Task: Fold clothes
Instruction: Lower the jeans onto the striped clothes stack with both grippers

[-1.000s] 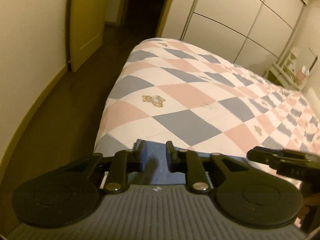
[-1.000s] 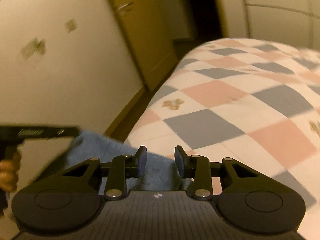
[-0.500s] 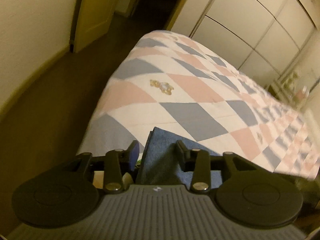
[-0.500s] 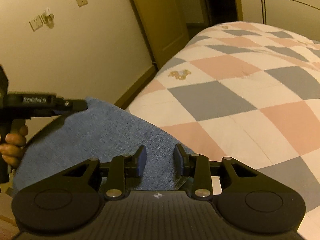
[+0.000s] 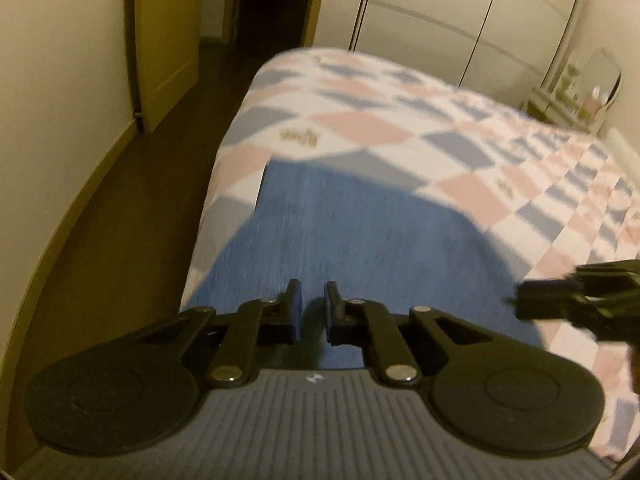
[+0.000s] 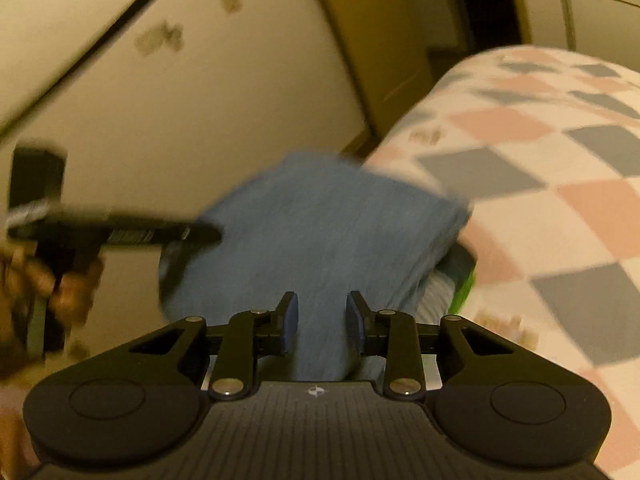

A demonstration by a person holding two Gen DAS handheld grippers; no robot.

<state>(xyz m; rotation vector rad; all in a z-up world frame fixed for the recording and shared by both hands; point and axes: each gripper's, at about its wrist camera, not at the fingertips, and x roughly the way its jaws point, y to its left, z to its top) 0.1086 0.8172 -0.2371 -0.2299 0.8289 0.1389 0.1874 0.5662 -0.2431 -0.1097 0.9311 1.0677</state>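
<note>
Spreading the blue garment (image 5: 360,240) onto the checkered quilt (image 5: 400,128) was the step I had in hand, judging by how it lay. In the left wrist view it filled the centre and lower middle of the frame, its far edge over the quilt's near corner. The left gripper (image 5: 313,308) had its fingers close together with a thin gap; cloth ran right under them, but I could not tell if they pinched it. The right gripper (image 6: 322,320) stood with fingers clearly apart, blue fabric passing between and below them, not clamped as far as I saw. In the right wrist view the garment sat centre frame, hanging partly off the bed edge, with something green (image 6: 464,292) beside it at lower right; blurred, unclear what. The person's hand (image 6: 60,280) showed at left, gripping the other tool.

To do it well, I judged: pull both corners level, keep the cloth taut, lay it flat well onto the quilt before any fold, and avoid dragging it off the edge toward the floor (image 5: 132,220).

Against half a second earlier: the garment covered far more of the left view, then only a narrow strip between the fingers. The right gripper's fingers were wider apart. Both views were blurrier, and the right view had tilted.
</note>
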